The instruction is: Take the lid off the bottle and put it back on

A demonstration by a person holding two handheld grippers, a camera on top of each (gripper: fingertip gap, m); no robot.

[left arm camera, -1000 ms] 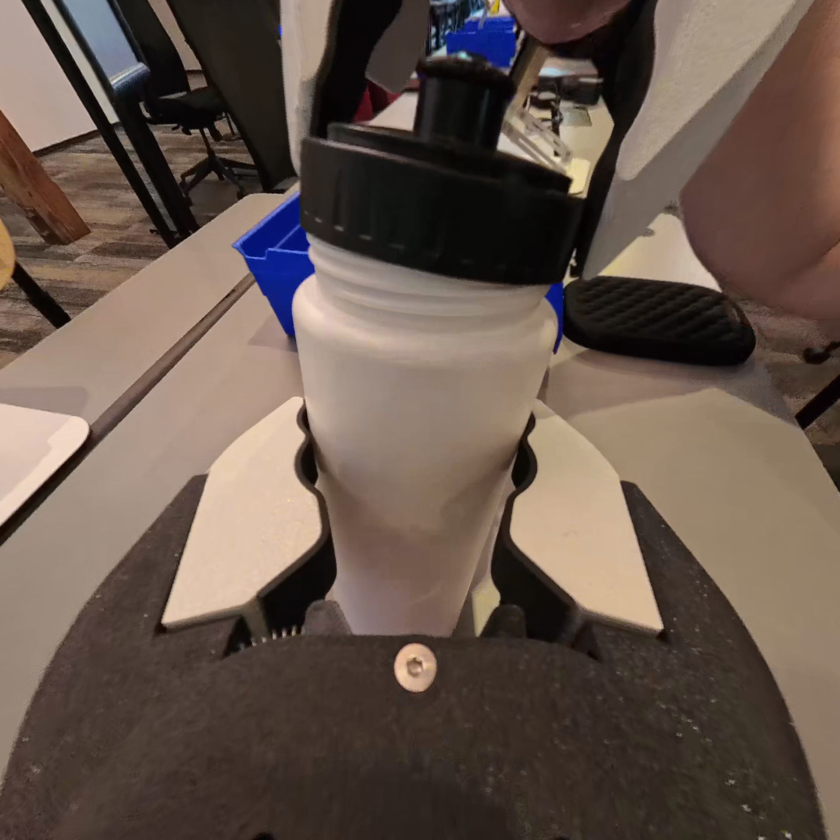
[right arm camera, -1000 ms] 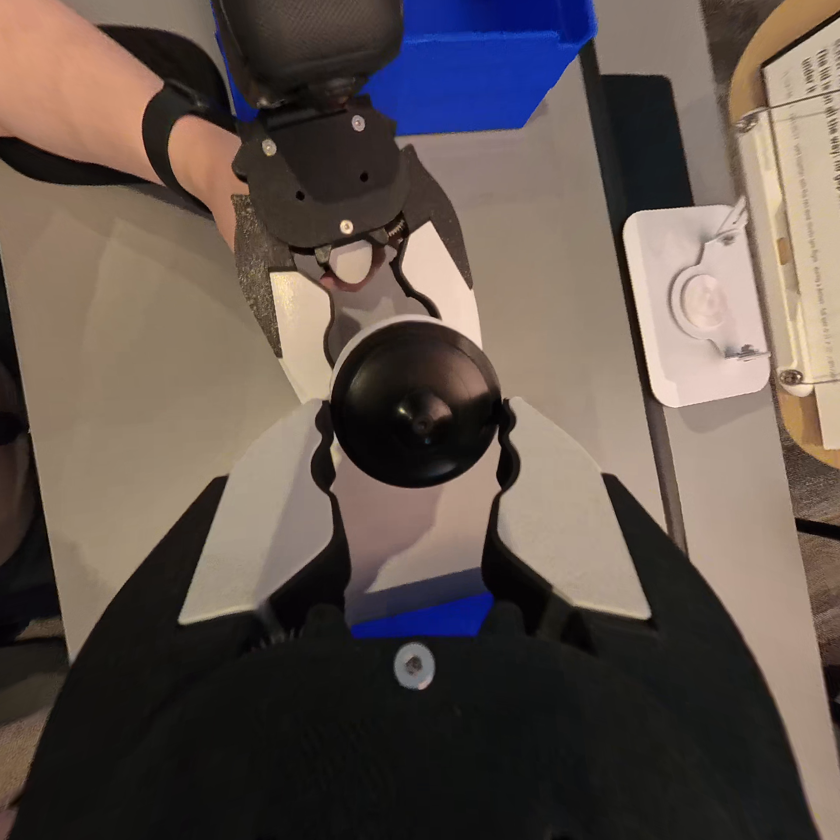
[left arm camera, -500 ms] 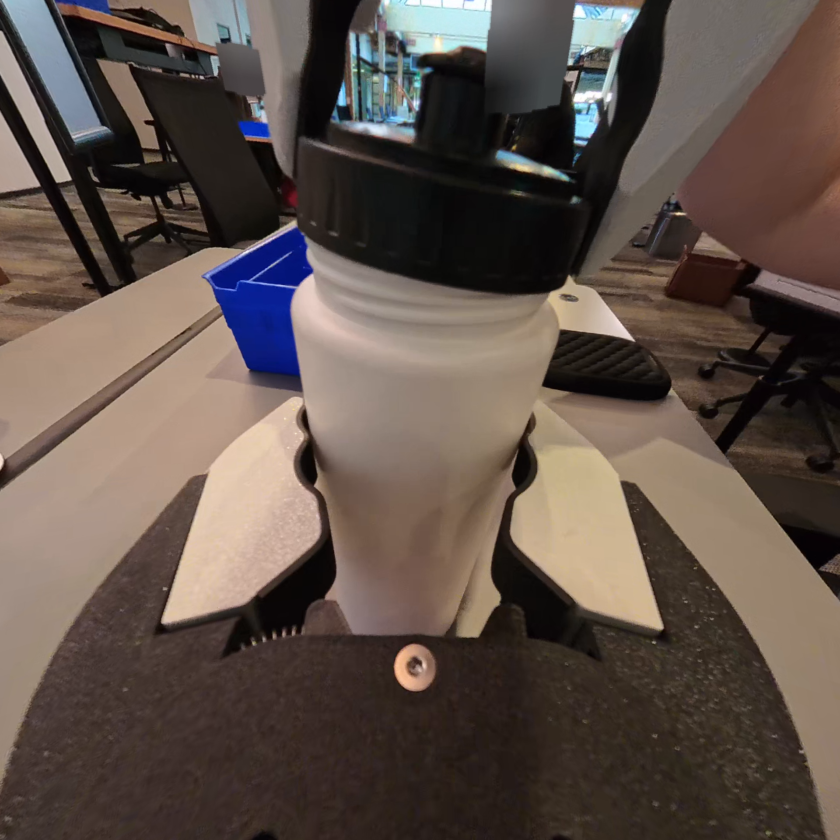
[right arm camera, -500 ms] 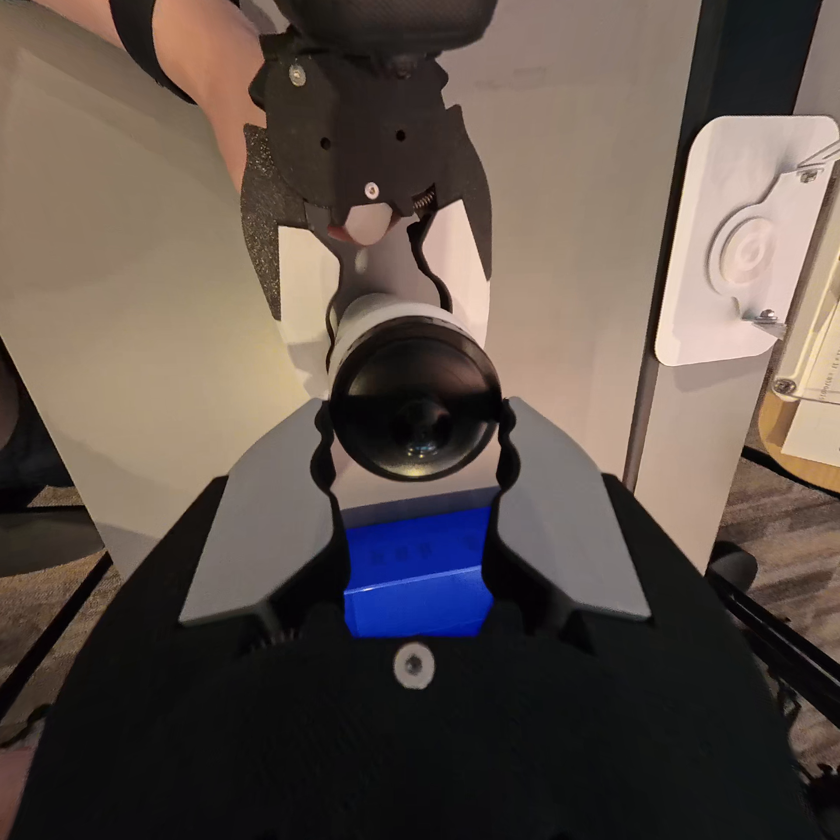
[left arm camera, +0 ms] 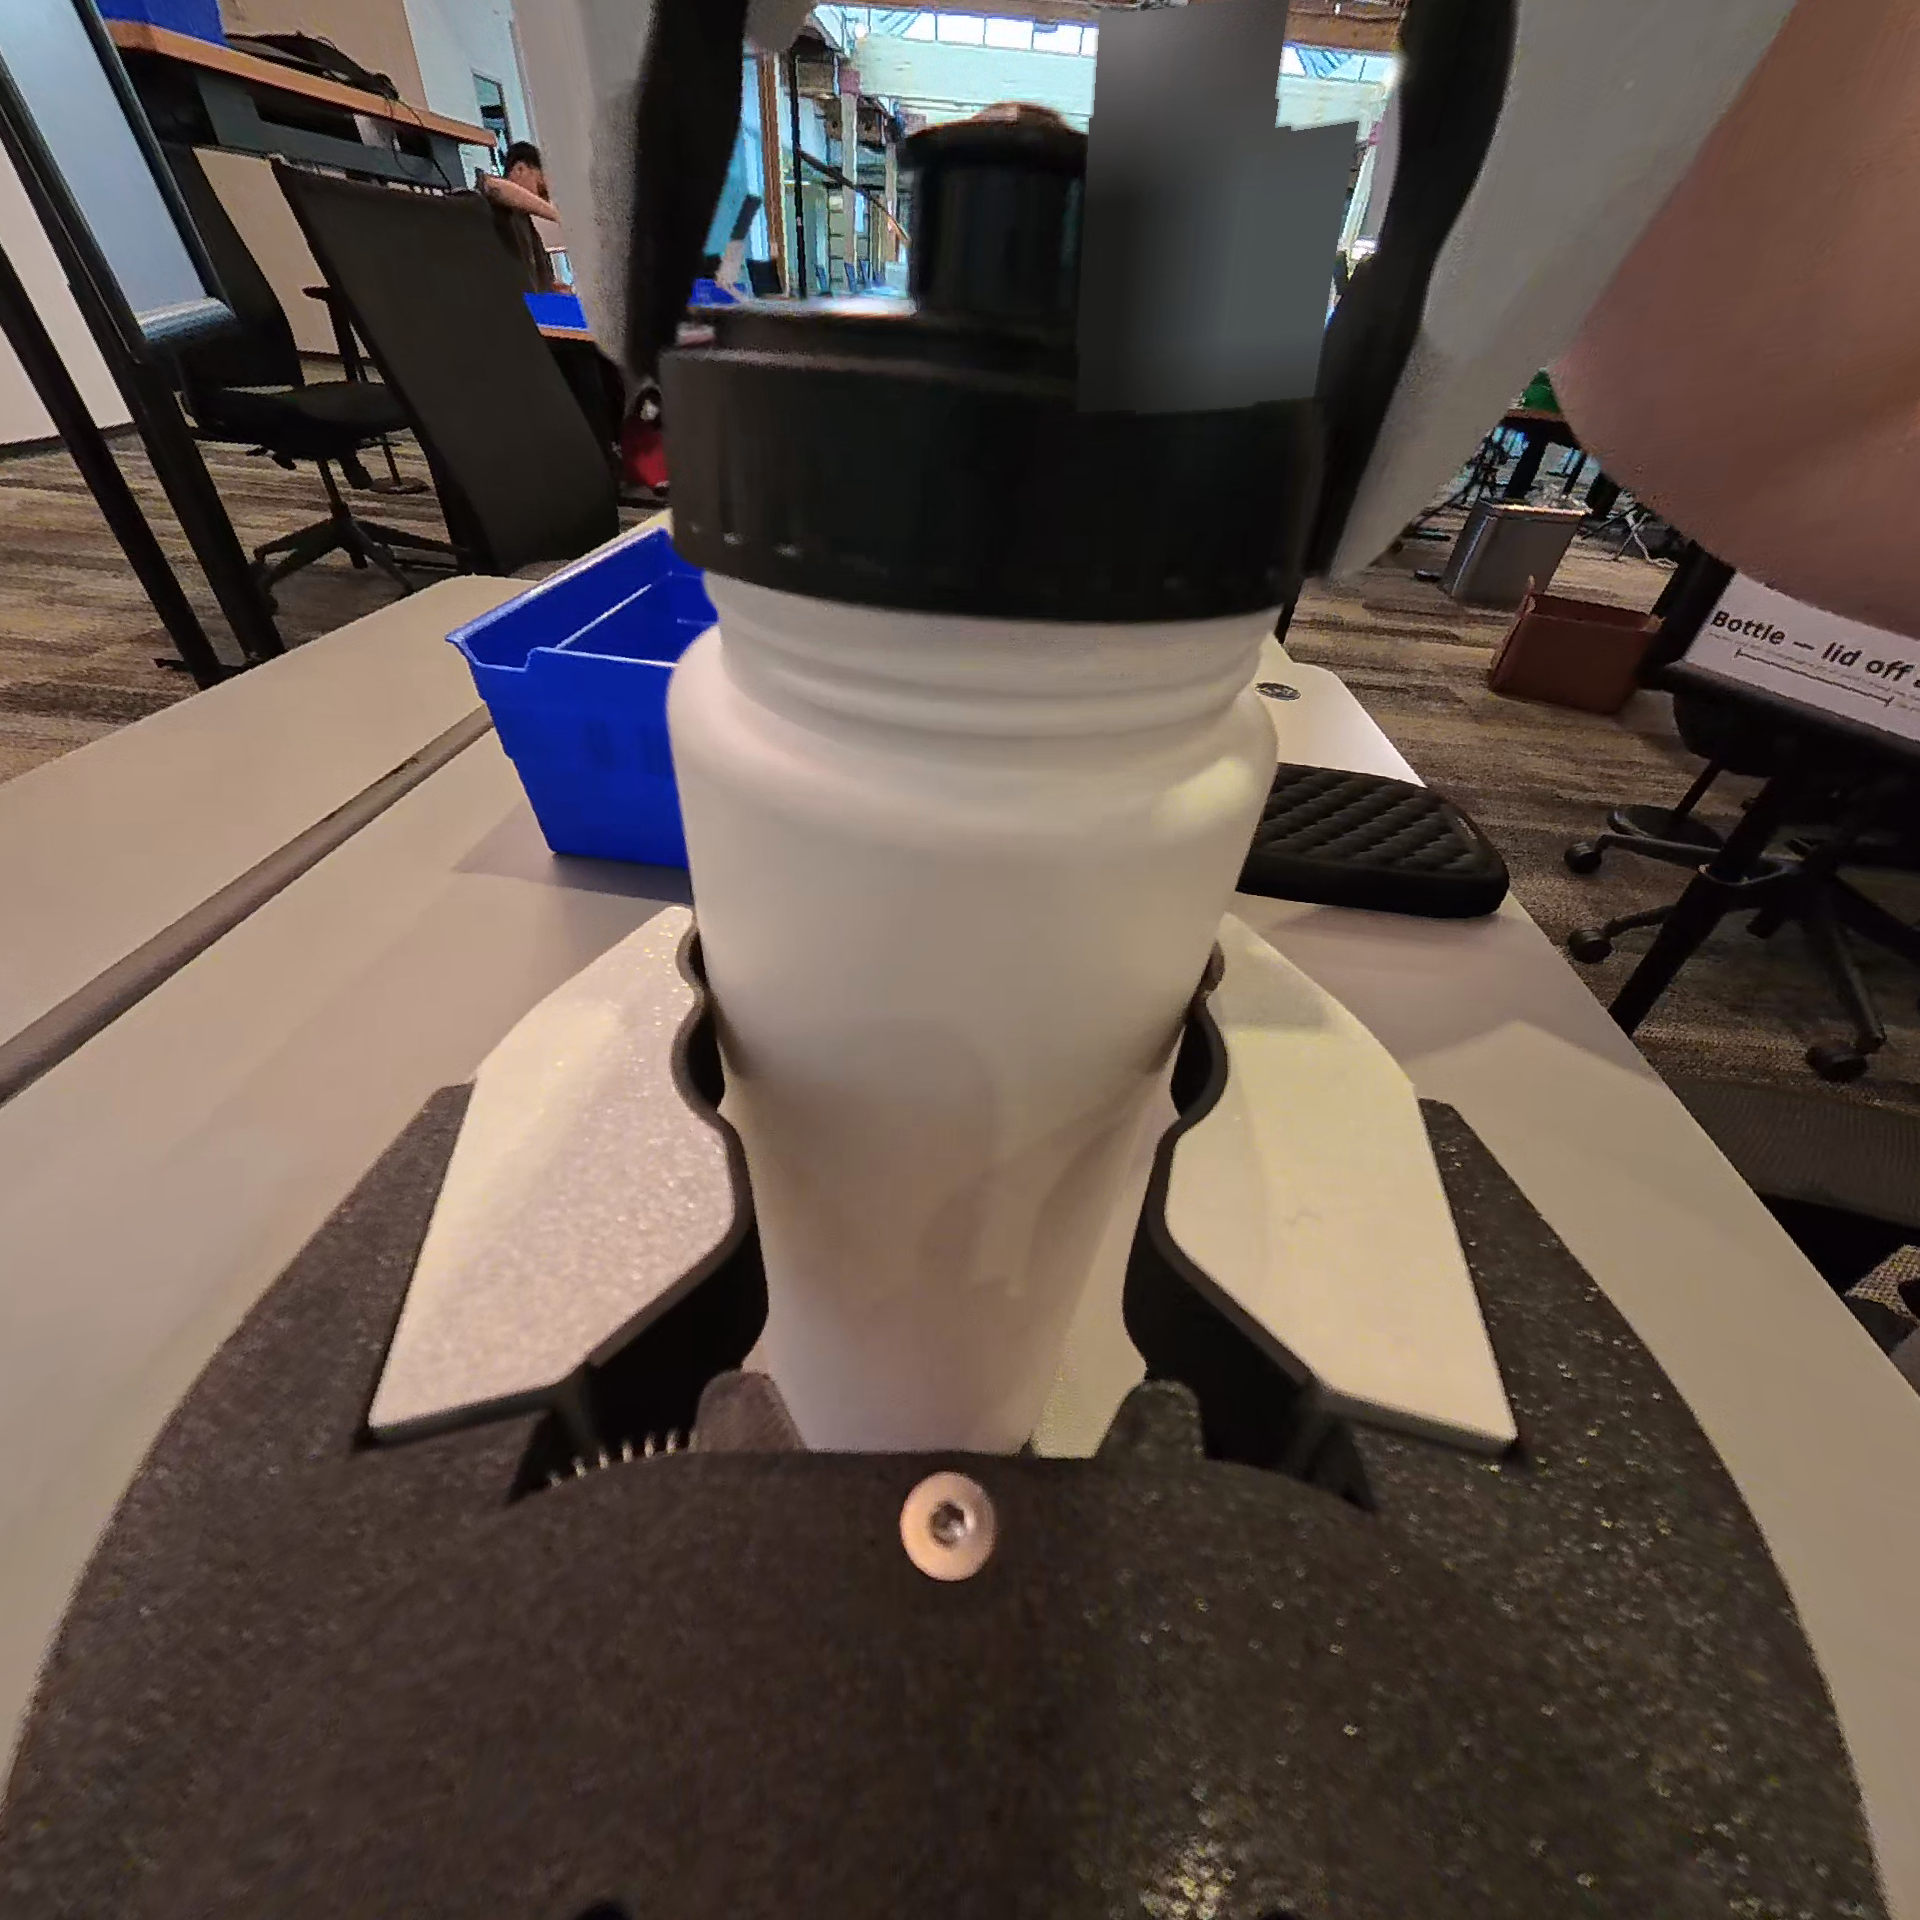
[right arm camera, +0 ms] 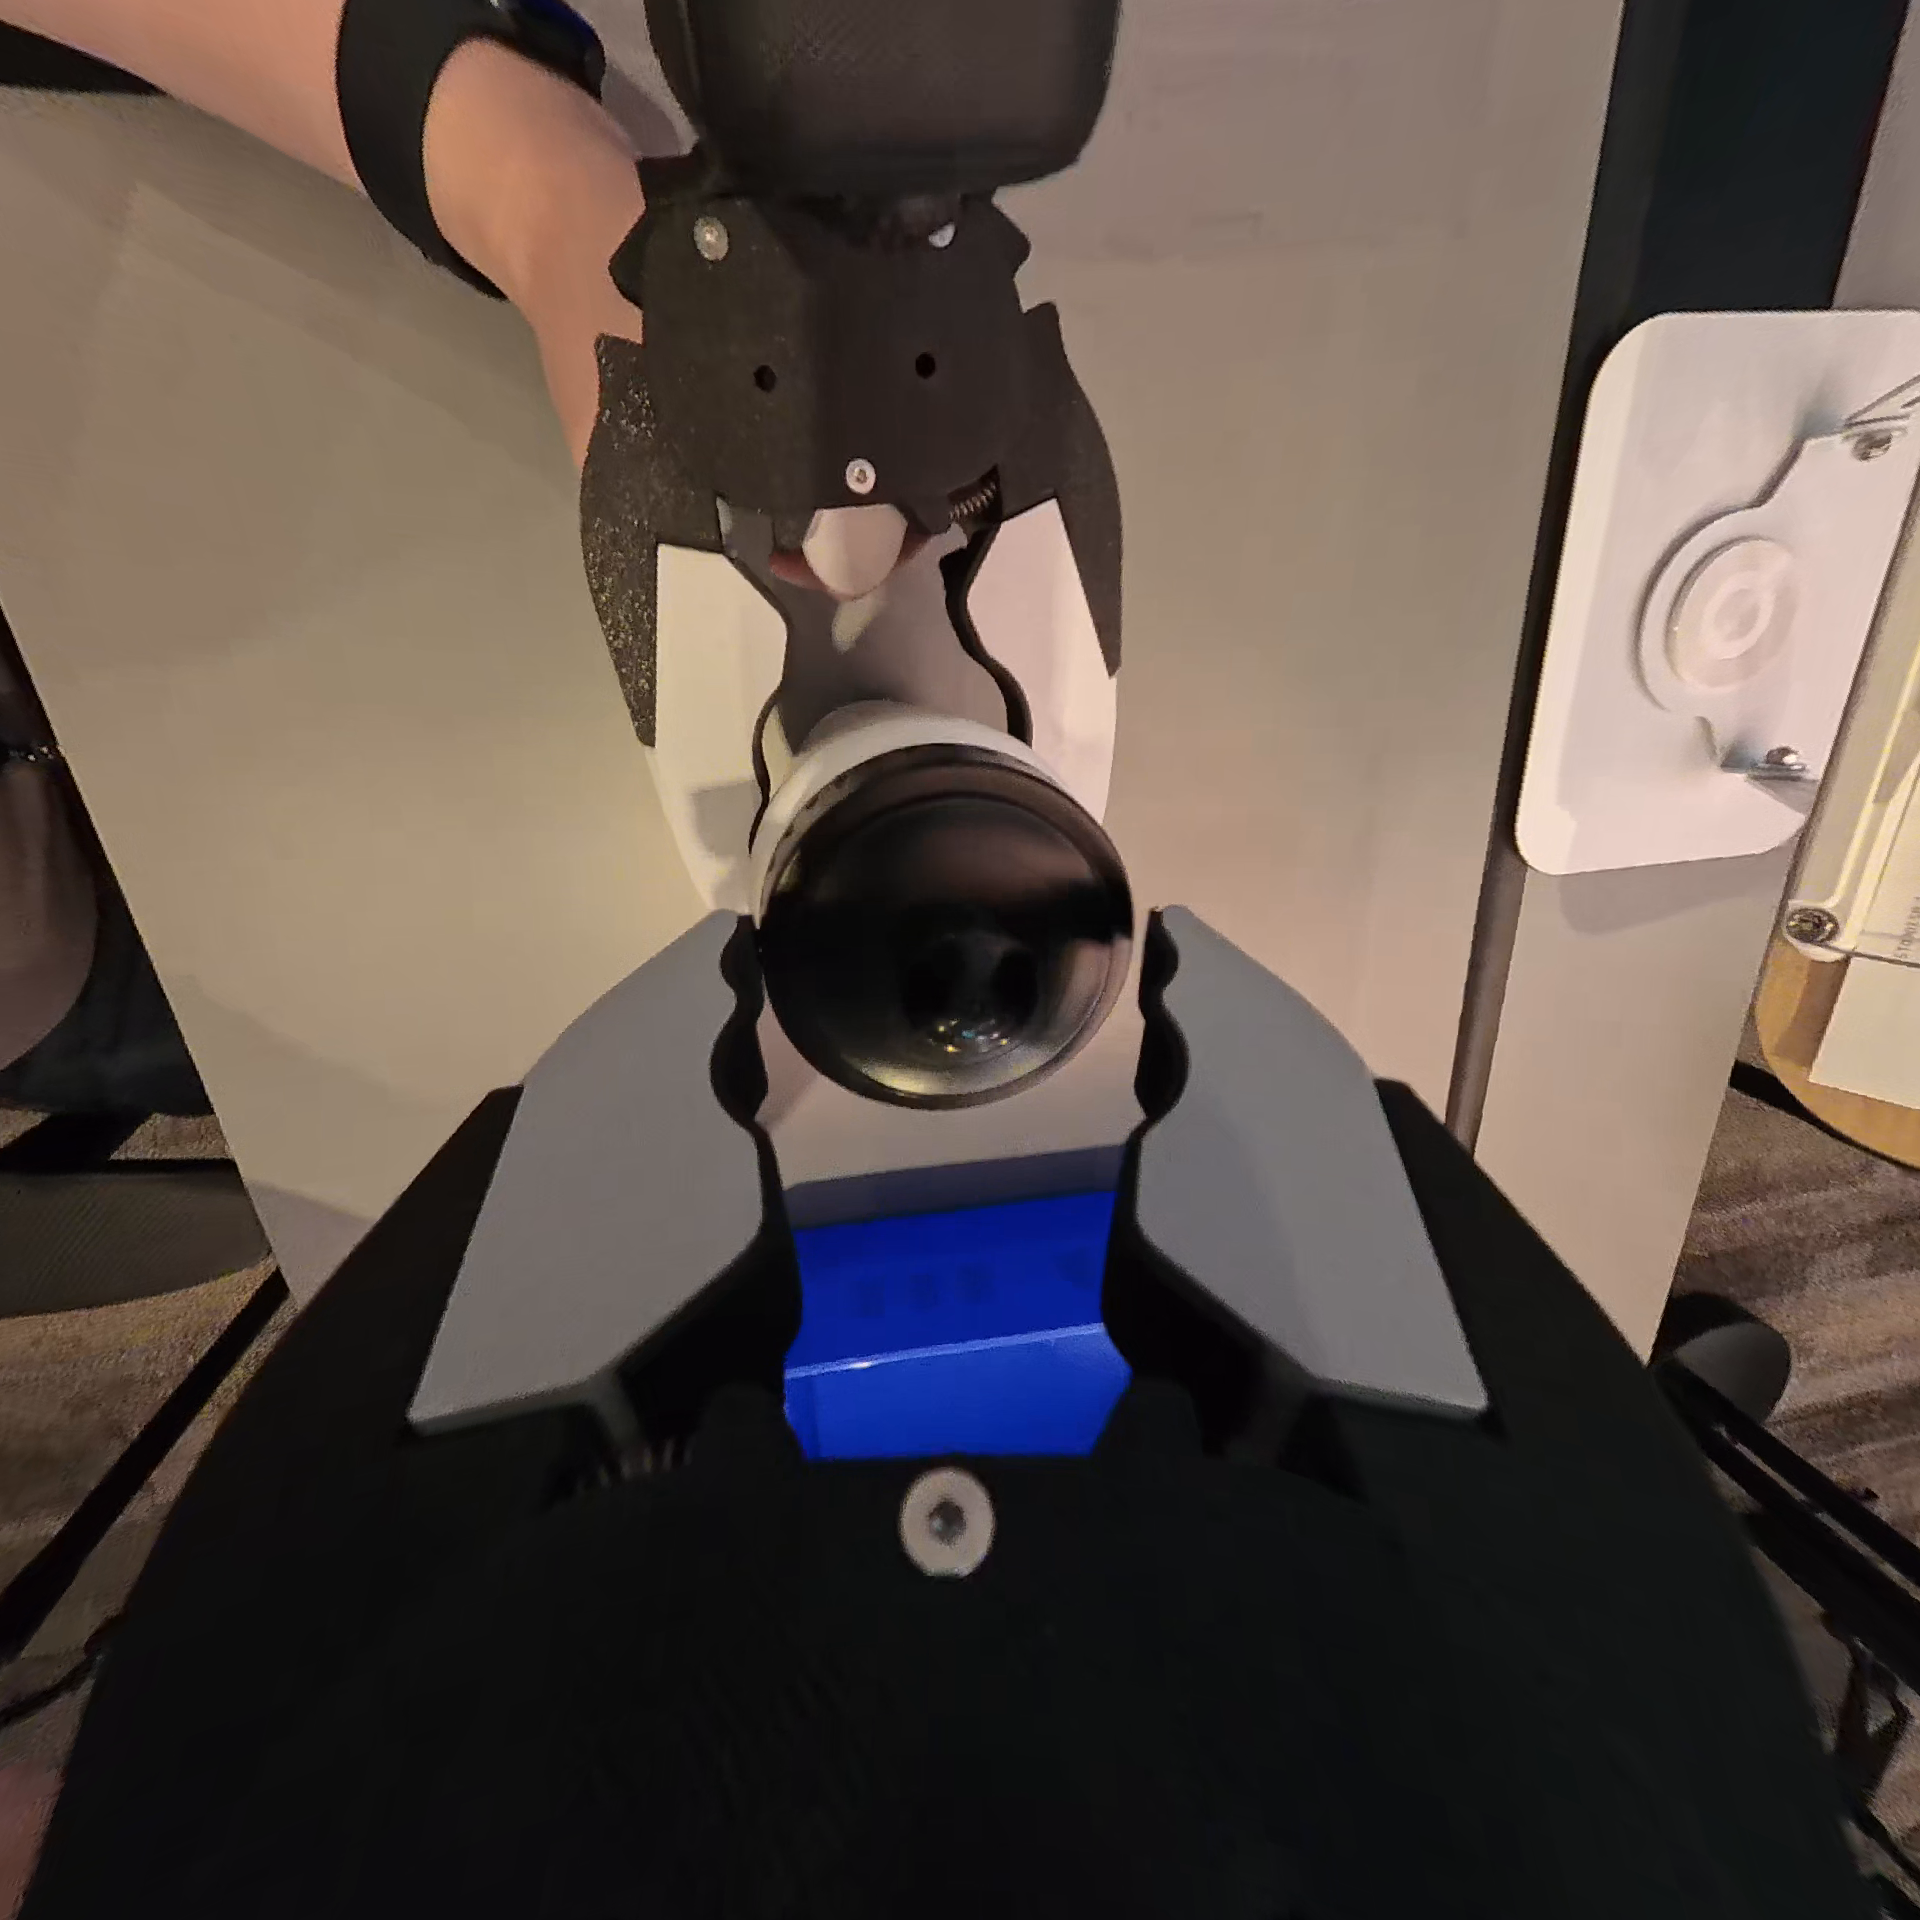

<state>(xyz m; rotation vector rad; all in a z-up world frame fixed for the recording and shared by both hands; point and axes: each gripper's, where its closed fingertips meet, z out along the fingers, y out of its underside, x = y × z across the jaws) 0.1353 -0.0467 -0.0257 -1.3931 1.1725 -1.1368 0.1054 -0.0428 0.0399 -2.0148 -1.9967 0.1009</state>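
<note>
Table (left arm camera: 260, 1039): grey top is lying under both tools; the bottle seems lifted off it, though the base is hidden, so I cannot confirm.
Blue bin (left arm camera: 582, 727): sitting at about 10 o'clock from the bottle in the left wrist view, partly behind it.
Bottle (left arm camera: 966, 987): white body is standing upright in the left wrist view, long axis running 6 to 12 o'clock; in the right wrist view it is pointing lid-first toward the camera.
Left gripper (left arm camera: 951, 1049): clenched on the bottle's narrow waist, both inner edges pressing the body.
Right gripper (right arm camera: 940, 1023): its jaws are flanking the lid at 3 and 9 o'clock. The left jaw looks touching; at the right jaw a gap seems to be showing, so whether it is gripping I cannot tell.
Lid (left arm camera: 987, 468): black screw cap with spout is sitting on the neck, white threads showing below its rim; probably partly unscrewed.
Key relation: lid axis is lining up with the right gripper's forward axis, so twisting or pulling falls to the right hand.
Hidden: a grey patch is covering part of the lid top; the bottle base is cut off.
</note>
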